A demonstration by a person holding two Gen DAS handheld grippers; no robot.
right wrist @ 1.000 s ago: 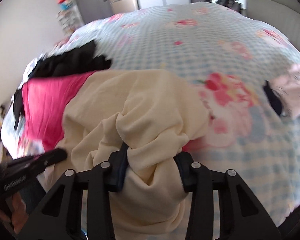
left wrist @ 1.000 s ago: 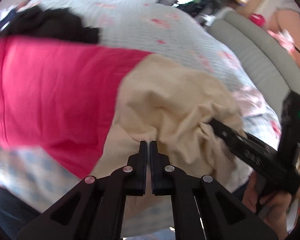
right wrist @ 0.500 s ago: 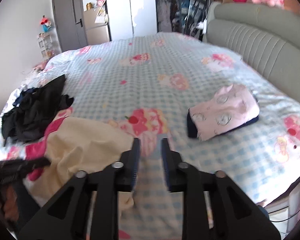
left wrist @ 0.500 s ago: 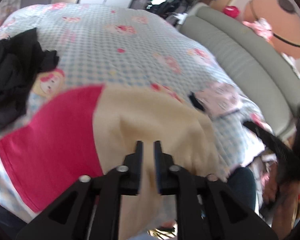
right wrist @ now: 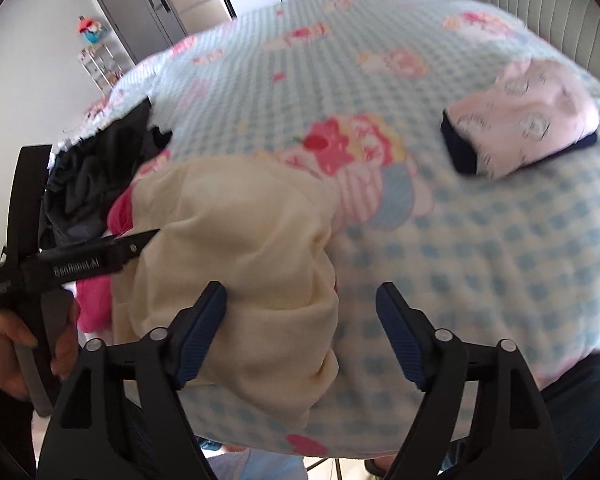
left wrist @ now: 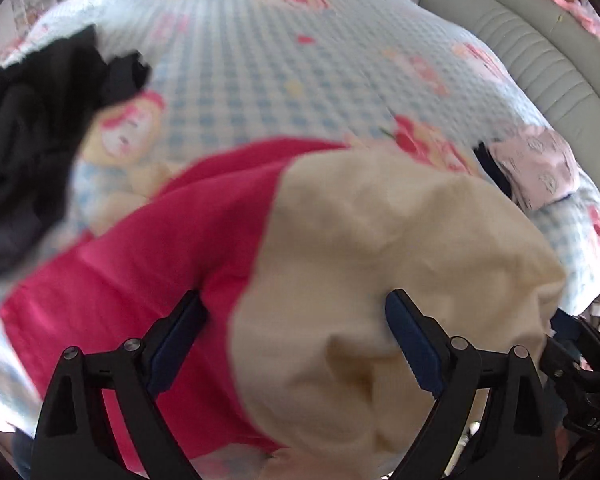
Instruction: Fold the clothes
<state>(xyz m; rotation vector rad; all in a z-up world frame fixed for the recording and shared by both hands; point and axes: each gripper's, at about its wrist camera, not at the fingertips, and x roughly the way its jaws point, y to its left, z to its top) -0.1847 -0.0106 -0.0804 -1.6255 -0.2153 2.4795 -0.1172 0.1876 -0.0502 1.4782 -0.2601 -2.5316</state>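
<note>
**Both grippers spread wide over a cream-and-pink garment at the bed's near edge**

A bed under a blue-checked cartoon-print cover [right wrist: 480,240] fills the room, a grey padded headboard [left wrist: 540,64] along its right side. Nearest the cameras, the left gripper [left wrist: 296,312] has its jaws opening wide over the cream-and-pink garment [left wrist: 380,260], cloth lying below the gap but neither pad pressing on it. The right gripper [right wrist: 302,304] is likewise opening, its left pad just beside the cream fold's right edge, its right pad over bare cover. The garment lies bunched at the bed's near edge, its long axis running left to right: pink half toward the left gripper, cream half toward the right. The left gripper sits squarely over the colour seam and looks the better placed for the next pinch; the right would have to shift left to reach cloth. Beyond lie a black heap [left wrist: 32,132] at far left and a folded pale pink piece [right wrist: 528,116] at right.
</note>
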